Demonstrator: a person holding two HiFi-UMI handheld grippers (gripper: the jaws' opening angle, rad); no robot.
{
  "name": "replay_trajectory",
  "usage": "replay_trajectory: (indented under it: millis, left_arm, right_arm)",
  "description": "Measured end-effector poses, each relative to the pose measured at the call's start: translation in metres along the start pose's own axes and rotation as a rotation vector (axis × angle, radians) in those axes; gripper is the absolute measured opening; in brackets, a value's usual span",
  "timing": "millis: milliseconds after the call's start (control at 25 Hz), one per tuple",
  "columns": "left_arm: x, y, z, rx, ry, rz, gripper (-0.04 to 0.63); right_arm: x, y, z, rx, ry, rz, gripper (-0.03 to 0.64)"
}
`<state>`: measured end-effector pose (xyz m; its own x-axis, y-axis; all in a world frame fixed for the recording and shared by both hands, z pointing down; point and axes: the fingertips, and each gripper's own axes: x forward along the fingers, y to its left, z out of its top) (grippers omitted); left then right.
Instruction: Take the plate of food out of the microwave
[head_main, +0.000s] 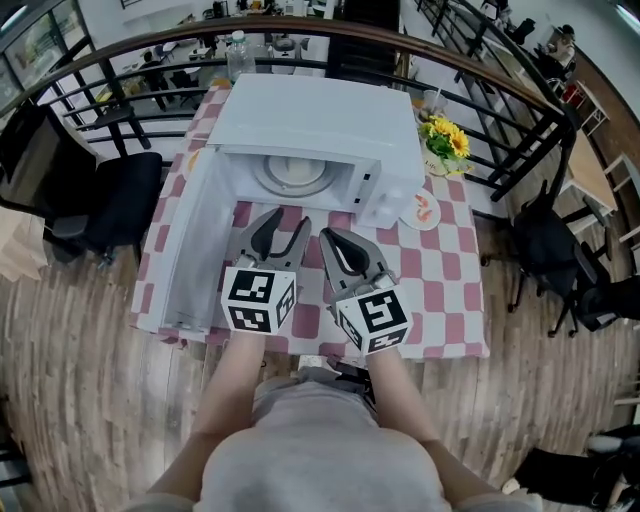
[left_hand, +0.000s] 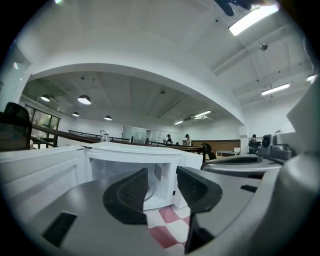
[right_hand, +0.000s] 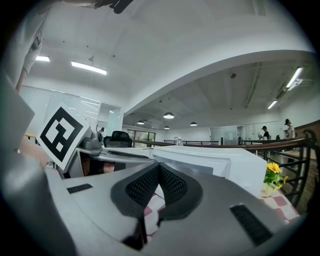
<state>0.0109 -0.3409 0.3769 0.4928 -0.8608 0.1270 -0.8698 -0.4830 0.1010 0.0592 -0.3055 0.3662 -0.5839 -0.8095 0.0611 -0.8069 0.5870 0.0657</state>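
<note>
A white microwave (head_main: 320, 130) stands on the red-and-white checked table (head_main: 440, 290), its door (head_main: 190, 250) swung wide to the left. Inside its cavity lies a round white plate (head_main: 295, 172); what is on it I cannot make out. Both grippers hover over the table just in front of the opening, side by side and pointing at it. My left gripper (head_main: 288, 222) is open with nothing between its jaws, and in the left gripper view (left_hand: 162, 175) the cavity (left_hand: 130, 170) shows through the gap. My right gripper (head_main: 328, 240) is shut and empty, its pads (right_hand: 172, 182) meeting.
A vase of yellow flowers (head_main: 445, 140) and a small plate of food (head_main: 424, 210) sit right of the microwave. A water bottle (head_main: 238, 50) stands behind it. A black chair (head_main: 110, 200) is at the table's left, and a curved railing (head_main: 500, 70) runs behind.
</note>
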Motion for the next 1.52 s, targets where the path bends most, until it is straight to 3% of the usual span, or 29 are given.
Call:
replay_trajectory:
  millis: [160, 320, 520, 680, 960, 1160, 1520]
  left_arm:
    - [0.016, 0.008, -0.01, -0.12, 0.016, 0.004, 0.186]
    - [0.028, 0.018, -0.027, -0.397, 0.028, -0.04, 0.24]
    - [0.043, 0.028, -0.049, -0.614, 0.059, -0.061, 0.289]
    - [0.056, 0.036, -0.058, -0.687, 0.079, -0.075, 0.344]
    - [0.084, 0.061, -0.085, -0.784, 0.095, 0.005, 0.344]
    - [0.106, 0.073, -0.108, -0.908, 0.13, 0.027, 0.344]
    - [0.13, 0.101, -0.153, -1.111, 0.207, 0.164, 0.344]
  right_arm:
    - [0.011, -0.012, -0.004, 0.005, 0.004, 0.015, 0.021]
    - [0.018, -0.019, -0.011, 0.011, 0.013, 0.024, 0.021]
    - [0.024, -0.024, -0.024, 0.022, 0.033, 0.023, 0.021]
    - [0.031, -0.028, -0.032, 0.025, 0.048, 0.019, 0.021]
    - [0.046, -0.042, -0.048, 0.034, 0.083, 0.005, 0.021]
    - [0.056, -0.049, -0.057, 0.062, 0.098, -0.006, 0.021]
    - [0.082, -0.049, -0.084, 0.093, 0.158, -0.015, 0.021]
